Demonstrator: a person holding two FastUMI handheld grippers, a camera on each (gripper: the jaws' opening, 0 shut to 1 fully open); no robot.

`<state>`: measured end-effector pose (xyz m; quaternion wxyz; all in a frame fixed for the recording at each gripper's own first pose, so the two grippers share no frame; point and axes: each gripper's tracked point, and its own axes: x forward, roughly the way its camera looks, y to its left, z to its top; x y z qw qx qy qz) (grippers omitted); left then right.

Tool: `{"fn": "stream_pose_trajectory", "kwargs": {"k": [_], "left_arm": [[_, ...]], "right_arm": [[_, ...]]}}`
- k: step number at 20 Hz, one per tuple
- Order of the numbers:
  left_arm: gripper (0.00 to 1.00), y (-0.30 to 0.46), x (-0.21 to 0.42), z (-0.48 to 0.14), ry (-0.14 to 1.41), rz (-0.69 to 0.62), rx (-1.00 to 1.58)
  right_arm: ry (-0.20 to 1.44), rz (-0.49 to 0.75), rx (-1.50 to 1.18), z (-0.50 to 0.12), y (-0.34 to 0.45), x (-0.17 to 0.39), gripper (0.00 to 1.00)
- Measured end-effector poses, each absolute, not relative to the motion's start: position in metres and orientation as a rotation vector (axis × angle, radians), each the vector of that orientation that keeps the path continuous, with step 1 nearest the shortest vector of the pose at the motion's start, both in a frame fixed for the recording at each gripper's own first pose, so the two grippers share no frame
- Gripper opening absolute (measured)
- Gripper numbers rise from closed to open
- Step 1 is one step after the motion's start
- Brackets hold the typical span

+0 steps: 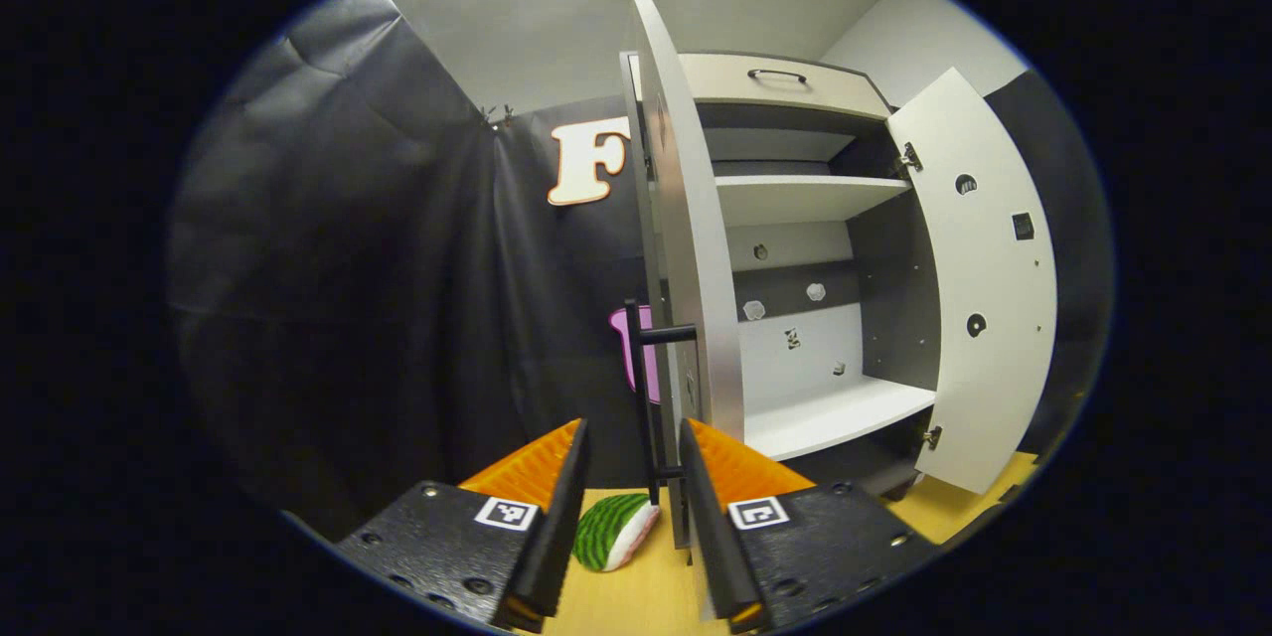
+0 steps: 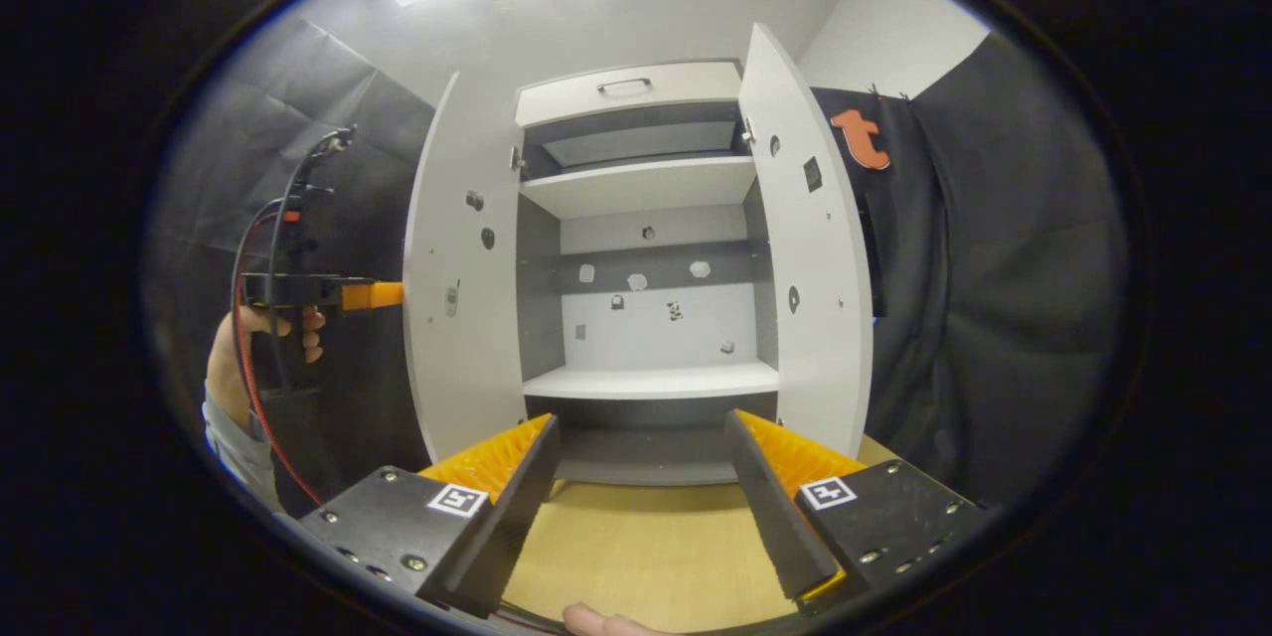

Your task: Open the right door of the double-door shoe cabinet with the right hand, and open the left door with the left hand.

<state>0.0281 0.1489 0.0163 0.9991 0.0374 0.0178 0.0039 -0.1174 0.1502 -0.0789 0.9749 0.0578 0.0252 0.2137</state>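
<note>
Closest in the left gripper view, the left gripper has its two fingers spread apart, with the black bar handle of the left door standing in the gap between them; whether either finger touches the handle I cannot tell. That door is swung out and shows nearly edge-on, just right of the handle. Beyond it the shoe cabinet stands open, with white shelves, and the right door is swung wide on the far side. A green striped thing lies on the wooden table below the fingers.

In the right gripper view, the right gripper is wide open and holds nothing, set back from the cabinet above the table, facing the lower shelf. Both doors stand open to either side of it. At the left, a hand holds the left gripper against the outer face of the left door.
</note>
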Motion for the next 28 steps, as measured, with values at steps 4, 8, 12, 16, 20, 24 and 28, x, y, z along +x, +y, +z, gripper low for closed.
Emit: {"fn": "stream_pose_trajectory", "kwargs": {"k": [4, 8, 12, 16, 20, 24, 28], "left_arm": [[0.83, 0.134, 0.000, 0.022, 0.018, 0.013, 0.058], [0.95, 0.121, -0.018, 0.018, 0.046, 0.035, 0.010], [0.95, 0.101, -0.028, 0.006, 0.070, 0.035, -0.018], [0.95, 0.072, -0.038, -0.009, 0.079, 0.000, -0.032], [0.97, 0.037, -0.045, -0.025, 0.088, -0.058, -0.035], [0.95, 0.014, -0.051, -0.041, 0.103, -0.084, -0.012], [0.95, -0.001, -0.055, -0.042, 0.078, -0.074, -0.005]], "right_arm": [[0.037, 0.410, 0.097, -0.076, 0.146, -0.119, 0.98], [0.021, 0.406, 0.091, -0.069, 0.143, -0.118, 0.98], [-0.001, 0.400, 0.089, -0.062, 0.138, -0.120, 0.98], [-0.005, 0.389, 0.085, -0.062, 0.129, -0.124, 0.98], [0.007, 0.376, 0.086, -0.068, 0.121, -0.117, 0.98], [0.011, 0.358, 0.099, -0.070, 0.110, -0.113, 0.98], [0.001, 0.350, 0.105, -0.066, 0.104, -0.112, 0.98]]}}
